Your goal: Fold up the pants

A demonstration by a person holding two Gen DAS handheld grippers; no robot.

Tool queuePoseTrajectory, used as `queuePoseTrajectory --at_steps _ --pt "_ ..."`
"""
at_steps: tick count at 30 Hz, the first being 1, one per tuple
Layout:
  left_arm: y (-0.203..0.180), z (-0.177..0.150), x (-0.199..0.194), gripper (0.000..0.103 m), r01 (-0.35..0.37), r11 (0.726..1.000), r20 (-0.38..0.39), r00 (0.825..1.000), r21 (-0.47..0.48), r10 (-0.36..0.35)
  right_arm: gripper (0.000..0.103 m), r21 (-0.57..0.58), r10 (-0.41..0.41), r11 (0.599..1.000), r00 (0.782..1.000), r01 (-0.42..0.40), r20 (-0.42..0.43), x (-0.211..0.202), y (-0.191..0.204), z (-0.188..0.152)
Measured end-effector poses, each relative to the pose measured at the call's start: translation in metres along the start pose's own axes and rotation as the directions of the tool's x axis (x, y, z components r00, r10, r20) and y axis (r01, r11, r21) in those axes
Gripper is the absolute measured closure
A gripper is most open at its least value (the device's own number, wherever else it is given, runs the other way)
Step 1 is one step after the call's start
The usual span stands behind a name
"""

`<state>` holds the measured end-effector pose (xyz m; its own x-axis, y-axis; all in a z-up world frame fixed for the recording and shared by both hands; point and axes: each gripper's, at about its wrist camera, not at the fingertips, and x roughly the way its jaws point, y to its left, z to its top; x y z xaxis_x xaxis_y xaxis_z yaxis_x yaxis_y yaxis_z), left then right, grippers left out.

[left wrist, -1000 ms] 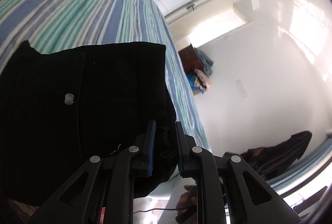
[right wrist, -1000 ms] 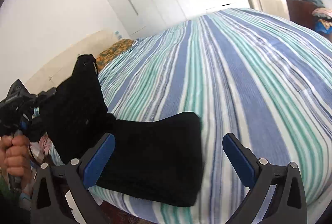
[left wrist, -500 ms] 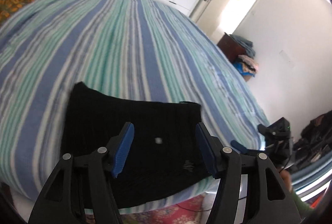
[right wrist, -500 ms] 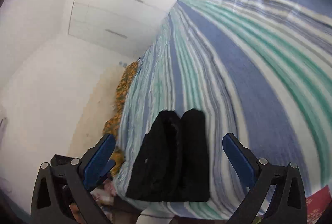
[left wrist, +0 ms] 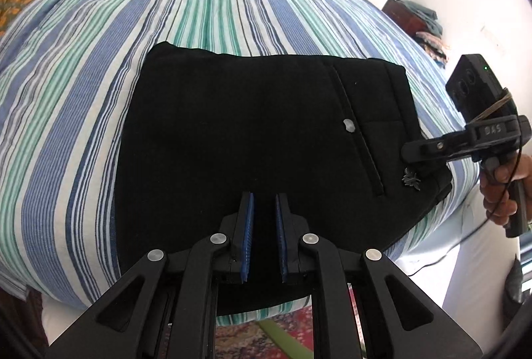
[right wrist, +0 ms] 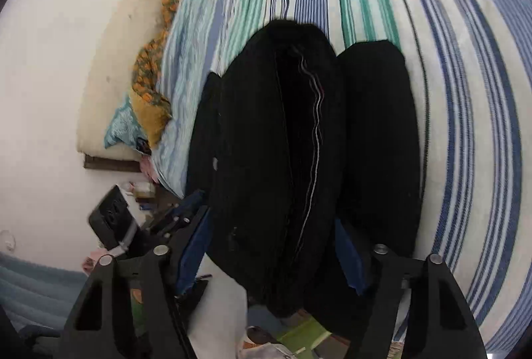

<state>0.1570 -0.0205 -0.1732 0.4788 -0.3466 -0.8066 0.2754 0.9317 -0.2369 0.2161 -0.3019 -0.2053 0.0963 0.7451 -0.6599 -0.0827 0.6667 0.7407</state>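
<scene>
Half a second ago your left gripper [left wrist: 264, 202] had its jaws spread over the pants [left wrist: 266, 139]; they have just been closing and now stand almost pressed together, only a thin gap between the blue ribbed pads, low over the near part of the cloth. I cannot tell if any cloth is caught in that gap. Your right gripper [right wrist: 272, 242] was wide open above the bundle; its jaws have just been closing too, and now they pinch the thick folded end of the pants between them.

Your left gripper points steeply down at the bed [left wrist: 83, 66]. Your right hand [left wrist: 502, 186] comes in from the bed's right edge, fingers wrapped around the handle.

The pants are black, matte and soft, folded into a rough rectangle near the edge of the bed, with a pale button [left wrist: 349, 125] and a long pocket slit on top. The bedsheet has blue, green and white stripes.
</scene>
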Motion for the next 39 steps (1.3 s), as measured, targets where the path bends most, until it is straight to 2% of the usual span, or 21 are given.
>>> queuePoseTrajectory --at_steps 1,3,4,5,7,10,13,16,18,19,20,21,23,24,26,29,31,33,35,36,39 --pt "0.0 0.002 -0.005 0.092 -0.014 1.0 0.0 1.0 -0.004 0.014 0.063 -0.035 -0.056 0.998 0.998 0.055 -0.016 0.008 0.006 0.003" --pt "-0.002 0.007 -0.023 0.086 -0.019 1.0 0.018 1.0 -0.022 0.02 0.072 -0.091 -0.092 0.992 0.996 0.091 -0.002 0.01 0.021 0.008" --pt "0.0 0.01 -0.031 0.073 -0.015 0.999 0.04 0.999 -0.033 0.016 0.079 -0.114 -0.074 0.991 0.997 0.076 0.024 0.002 0.028 0.008" --pt "0.001 0.012 -0.039 0.054 -0.023 0.999 0.067 0.997 -0.042 0.026 0.08 -0.141 -0.042 0.989 0.998 0.049 0.055 -0.009 0.038 0.008" --pt "0.0 0.017 -0.058 0.039 -0.057 0.997 0.125 0.99 -0.049 0.062 0.082 -0.191 -0.001 0.981 0.994 0.022 0.108 -0.031 0.05 0.005" --pt "-0.001 0.025 -0.063 0.031 -0.112 0.992 0.154 0.981 -0.05 0.119 0.082 -0.232 0.006 0.972 0.988 0.029 0.152 -0.059 0.058 -0.006" --pt "-0.002 0.023 -0.045 0.03 -0.193 0.981 0.127 0.972 -0.029 0.195 0.082 -0.179 -0.063 0.98 0.986 0.091 0.157 -0.063 0.031 -0.014" --pt "-0.006 0.015 -0.019 0.03 -0.266 0.964 0.067 0.962 0.025 0.264 0.082 -0.096 -0.202 0.972 0.972 0.213 0.116 -0.043 -0.014 -0.027" --pt "-0.008 0.009 -0.013 0.03 -0.303 0.951 0.041 0.953 0.056 0.301 0.079 -0.043 -0.158 0.985 0.976 0.167 0.152 -0.043 -0.026 -0.032" --pt "-0.009 0.006 -0.015 0.03 -0.306 0.95 0.043 0.952 0.061 0.304 0.071 -0.029 -0.142 0.988 0.975 0.15 0.172 -0.047 -0.025 -0.033" --pt "-0.011 0.005 -0.015 0.03 -0.305 0.95 0.045 0.952 0.064 0.302 0.066 -0.028 -0.153 0.987 0.971 0.16 0.182 -0.051 -0.02 -0.033" --pt "-0.012 0.005 -0.016 0.03 -0.309 0.949 0.046 0.951 0.068 0.306 0.062 -0.044 -0.198 0.977 0.961 0.21 0.196 -0.057 -0.012 -0.032" --pt "-0.014 0.005 -0.017 0.03 -0.323 0.943 0.043 0.946 0.076 0.32 0.062 -0.115 -0.293 0.937 0.92 0.33 0.259 -0.072 0.016 -0.025" --pt "-0.015 0.006 -0.016 0.03 -0.329 0.941 0.041 0.944 0.077 0.327 0.062 -0.153 -0.304 0.92 0.905 0.36 0.298 -0.079 0.031 -0.021" --pt "-0.015 0.007 -0.016 0.03 -0.338 0.938 0.036 0.941 0.074 0.337 0.062 -0.22 -0.272 0.904 0.891 0.366 0.362 -0.093 0.058 -0.012" --pt "-0.015 0.007 -0.012 0.03 -0.35 0.934 0.023 0.937 0.076 0.349 0.062 -0.317 -0.194 0.886 0.892 0.339 0.409 -0.094 0.08 0.001" --pt "-0.016 0.006 -0.01 0.03 -0.357 0.93 0.02 0.934 0.081 0.357 0.061 -0.343 -0.188 0.876 0.895 0.339 0.404 -0.075 0.081 0.009" --pt "-0.016 0.007 -0.009 0.03 -0.358 0.929 0.018 0.933 0.087 0.358 0.061 -0.312 -0.229 0.883 0.903 0.35 0.364 -0.044 0.066 0.021" --pt "-0.017 0.007 -0.009 0.03 -0.357 0.93 0.017 0.934 0.088 0.357 0.067 -0.227 -0.303 0.901 0.911 0.369 0.279 -0.017 0.033 0.031" --pt "-0.017 0.007 -0.009 0.03 -0.36 0.929 0.014 0.933 0.089 0.36 0.073 -0.192 -0.305 0.913 0.915 0.36 0.266 -0.016 0.02 0.03" --pt "-0.015 0.006 -0.008 0.03 -0.36 0.929 0.006 0.933 0.085 0.361 0.075 -0.162 -0.28 0.927 0.91 0.339 0.304 -0.034 0.018 0.02"
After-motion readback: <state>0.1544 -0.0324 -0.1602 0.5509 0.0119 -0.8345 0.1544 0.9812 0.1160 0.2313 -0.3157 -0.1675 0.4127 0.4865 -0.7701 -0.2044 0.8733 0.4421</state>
